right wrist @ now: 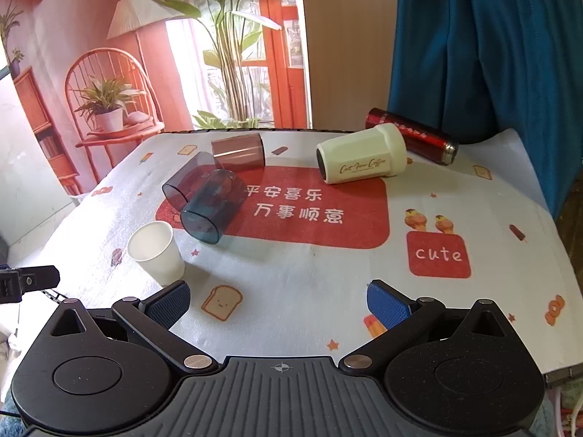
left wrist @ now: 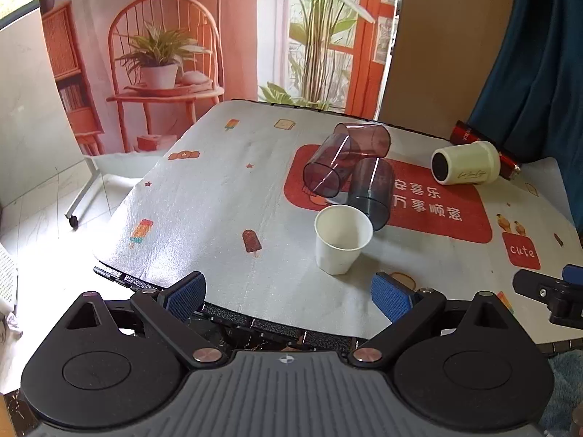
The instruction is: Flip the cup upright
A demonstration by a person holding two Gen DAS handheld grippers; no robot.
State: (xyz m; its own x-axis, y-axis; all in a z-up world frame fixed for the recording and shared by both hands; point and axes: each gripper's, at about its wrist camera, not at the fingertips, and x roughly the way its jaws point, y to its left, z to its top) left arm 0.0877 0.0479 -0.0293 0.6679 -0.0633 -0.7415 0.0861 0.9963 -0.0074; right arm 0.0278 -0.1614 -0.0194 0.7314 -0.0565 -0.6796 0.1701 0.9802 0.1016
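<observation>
A white paper cup [left wrist: 341,239] stands upright on the table; it also shows in the right wrist view [right wrist: 156,250]. Behind it three clear tinted tumblers lie on their sides: a purple one [left wrist: 329,168], a brownish one [left wrist: 364,139] and a blue-grey one [left wrist: 371,193]. In the right wrist view they are the purple [right wrist: 187,178], the brownish [right wrist: 238,152] and the blue-grey [right wrist: 211,211]. A cream mug [left wrist: 464,163] [right wrist: 360,154] lies on its side. My left gripper [left wrist: 289,293] is open and empty at the table's near edge. My right gripper [right wrist: 278,304] is open and empty over the cloth.
A red bottle [right wrist: 413,134] lies behind the cream mug; it also shows in the left wrist view [left wrist: 484,145]. The table cloth [right wrist: 309,291] has a red panel with writing. A blue curtain [right wrist: 492,47] hangs at the right. The right gripper's tip [left wrist: 550,291] shows at the left view's edge.
</observation>
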